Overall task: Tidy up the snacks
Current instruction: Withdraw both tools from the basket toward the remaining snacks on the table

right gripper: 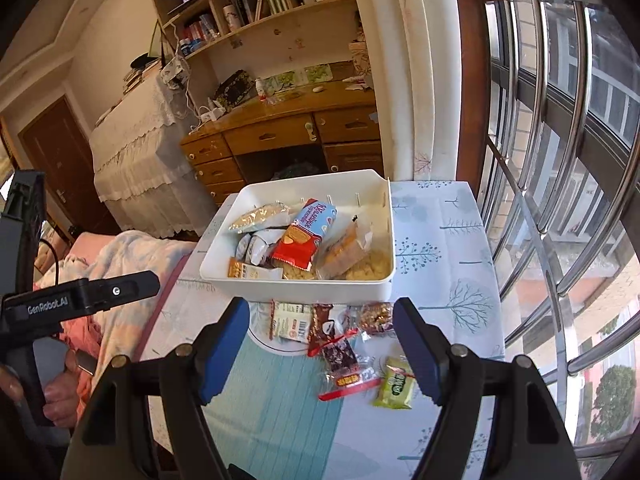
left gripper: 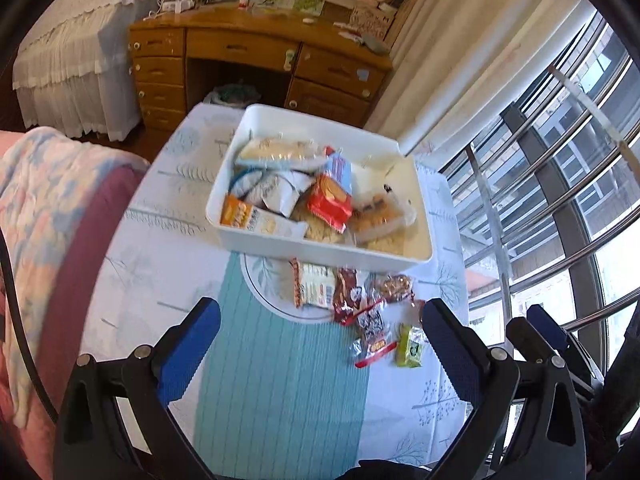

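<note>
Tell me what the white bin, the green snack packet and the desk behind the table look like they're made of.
White bin: apparently moulded plastic, smooth and matte, with rounded corners and thin, even walls.
Green snack packet: likely plastic film, glossy, crinkled, with crimped ends.
Desk: looks like wood or wood veneer, honey-coloured with a shiny varnish; solid or veneer can't be told.

Table (right gripper: pixel 448 280): tree-print cloth.
Bin (right gripper: pixel 296 290): white, on the table.
Loose packets: green (right gripper: pixel 394 388), brown (right gripper: pixel 320 326), beside the bin.

Wooden desk (left gripper: pixel 256 52) with drawers at upper centre; lace-covered bed (left gripper: pixel 76 64) upper left; barred window (left gripper: pixel 560 184) at right; bookshelf (right gripper: pixel 256 4) above.
</note>
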A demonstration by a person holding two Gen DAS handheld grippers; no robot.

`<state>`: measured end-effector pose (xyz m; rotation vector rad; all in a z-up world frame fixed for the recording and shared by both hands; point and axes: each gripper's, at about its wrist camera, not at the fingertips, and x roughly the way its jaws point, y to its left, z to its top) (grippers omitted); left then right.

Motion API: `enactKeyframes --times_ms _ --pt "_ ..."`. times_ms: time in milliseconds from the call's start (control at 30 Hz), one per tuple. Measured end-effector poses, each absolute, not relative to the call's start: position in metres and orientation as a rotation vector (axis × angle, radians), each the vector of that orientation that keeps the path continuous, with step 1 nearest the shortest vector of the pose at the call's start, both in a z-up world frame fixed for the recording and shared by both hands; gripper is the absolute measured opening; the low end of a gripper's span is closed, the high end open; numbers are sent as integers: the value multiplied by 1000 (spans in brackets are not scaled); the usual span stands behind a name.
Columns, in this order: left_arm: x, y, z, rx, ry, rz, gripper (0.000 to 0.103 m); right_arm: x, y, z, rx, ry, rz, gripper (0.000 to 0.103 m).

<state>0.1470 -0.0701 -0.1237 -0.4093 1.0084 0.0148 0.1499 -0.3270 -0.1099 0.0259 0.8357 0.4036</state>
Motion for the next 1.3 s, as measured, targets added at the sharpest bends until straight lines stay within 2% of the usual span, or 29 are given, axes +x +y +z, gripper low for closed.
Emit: enactKeyframes --times_ms 600,1300 --pt "179 -139 -209 -533 1223 -17 100 151 -371 -174 -89 878 407 75" --pt "234 -184 -302 -522 1433 196 100 178 -376 -277 -86 1146 430 74"
